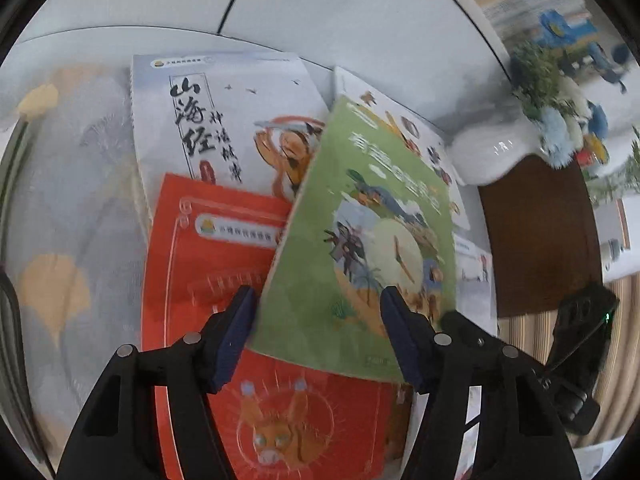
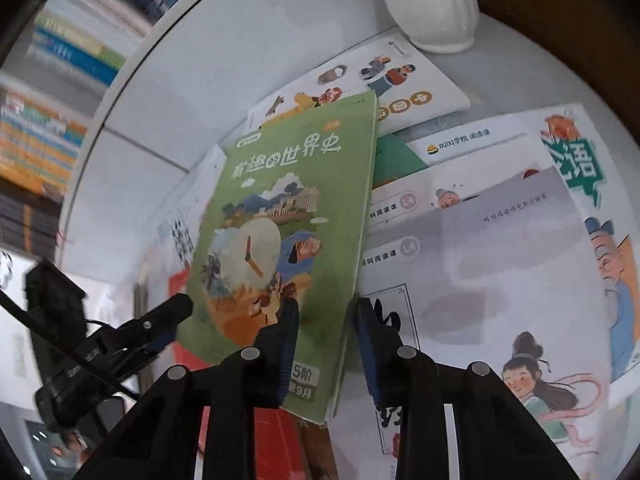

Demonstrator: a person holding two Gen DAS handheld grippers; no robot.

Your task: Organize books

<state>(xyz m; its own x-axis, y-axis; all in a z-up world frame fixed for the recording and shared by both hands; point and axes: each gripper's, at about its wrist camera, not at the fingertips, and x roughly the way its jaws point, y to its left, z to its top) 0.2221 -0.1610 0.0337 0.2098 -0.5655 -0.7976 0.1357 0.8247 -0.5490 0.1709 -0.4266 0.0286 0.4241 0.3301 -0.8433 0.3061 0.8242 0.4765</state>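
Observation:
A green book with a clock picture on its cover is tilted up above the other books. In the right wrist view my right gripper is shut on its lower right edge. My left gripper stands open around the book's lower left corner, one finger beside the edge and the other over the cover. Each gripper shows in the other's view: the right gripper and the left gripper. Under the green book lie a red book and a white book with black brush lettering.
Several more books, among them a grey-white one, are spread over the round white table. A white vase of flowers stands at the far edge. A brown wooden surface lies beyond. Shelves of books fill the upper left.

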